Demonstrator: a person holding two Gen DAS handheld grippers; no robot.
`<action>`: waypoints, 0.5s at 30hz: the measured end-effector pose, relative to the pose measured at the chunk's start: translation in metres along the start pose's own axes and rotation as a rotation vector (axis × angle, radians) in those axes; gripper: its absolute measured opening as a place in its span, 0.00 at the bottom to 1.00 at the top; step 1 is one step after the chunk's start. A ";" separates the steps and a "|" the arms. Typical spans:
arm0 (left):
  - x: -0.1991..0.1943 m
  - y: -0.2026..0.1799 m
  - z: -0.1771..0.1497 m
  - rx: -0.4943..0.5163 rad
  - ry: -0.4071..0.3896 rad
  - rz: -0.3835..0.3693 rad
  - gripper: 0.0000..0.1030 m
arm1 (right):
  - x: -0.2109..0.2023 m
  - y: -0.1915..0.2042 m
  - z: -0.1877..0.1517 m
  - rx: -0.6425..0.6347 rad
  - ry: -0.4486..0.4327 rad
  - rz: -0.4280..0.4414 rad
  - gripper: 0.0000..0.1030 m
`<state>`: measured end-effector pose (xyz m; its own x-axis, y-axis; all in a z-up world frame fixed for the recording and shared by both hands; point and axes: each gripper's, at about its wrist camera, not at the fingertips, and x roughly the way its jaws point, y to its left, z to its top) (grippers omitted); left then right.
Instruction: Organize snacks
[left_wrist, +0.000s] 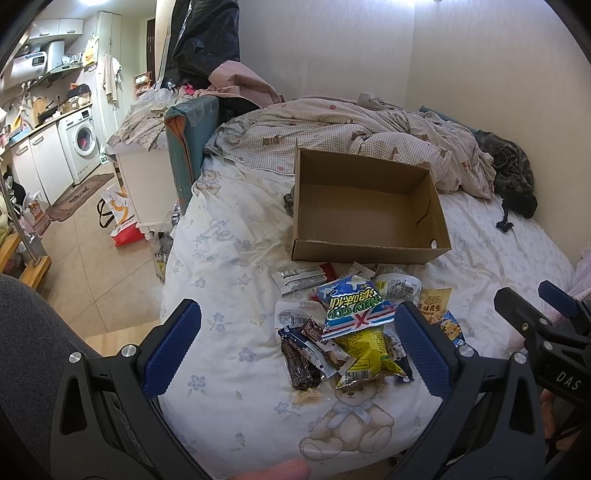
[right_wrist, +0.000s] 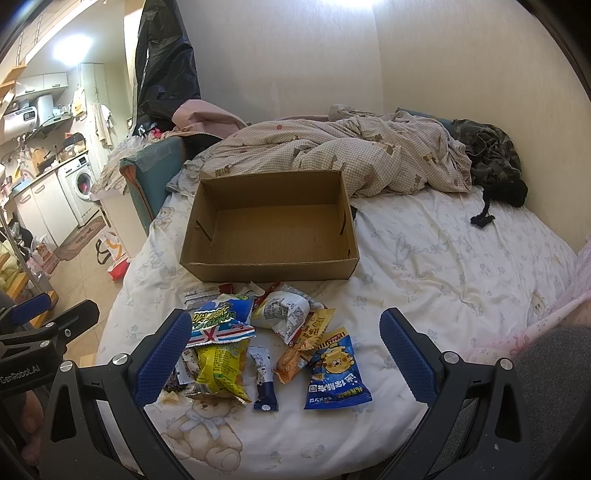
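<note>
A heap of snack packets (left_wrist: 354, 328) (right_wrist: 258, 343) lies on the white bedsheet, just in front of an empty brown cardboard box (left_wrist: 369, 251) (right_wrist: 266, 264). On top is a blue and white bag (left_wrist: 351, 306) (right_wrist: 221, 321), with a yellow bag (left_wrist: 369, 354) (right_wrist: 221, 365) under it. A blue cartoon packet (right_wrist: 334, 373) lies at the heap's right edge. My left gripper (left_wrist: 299, 347) hovers open above the near left of the heap. My right gripper (right_wrist: 284, 354) hangs open over the heap. Neither touches a packet.
A crumpled checked duvet (left_wrist: 351, 129) (right_wrist: 351, 155) and dark clothes (left_wrist: 513, 173) (right_wrist: 491, 162) lie behind the box. The bed's left edge drops to a tiled floor (left_wrist: 92, 258) with bags. A person's grey-clad leg (left_wrist: 33, 350) (right_wrist: 554, 362) is near the front edge.
</note>
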<state>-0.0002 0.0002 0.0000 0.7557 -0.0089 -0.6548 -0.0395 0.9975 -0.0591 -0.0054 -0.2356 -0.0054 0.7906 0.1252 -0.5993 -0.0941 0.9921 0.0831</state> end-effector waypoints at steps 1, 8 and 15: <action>0.000 0.000 0.000 0.000 0.000 0.000 1.00 | 0.000 0.000 0.000 -0.001 0.000 0.000 1.00; 0.000 0.000 0.000 -0.001 0.000 -0.001 1.00 | -0.001 0.000 0.001 0.000 0.000 -0.001 1.00; 0.001 -0.004 0.002 0.004 0.003 -0.003 1.00 | 0.002 -0.005 0.003 0.006 -0.012 -0.001 1.00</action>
<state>0.0019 -0.0038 0.0009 0.7539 -0.0122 -0.6569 -0.0345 0.9977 -0.0582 -0.0015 -0.2405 -0.0047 0.7980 0.1239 -0.5898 -0.0895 0.9922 0.0873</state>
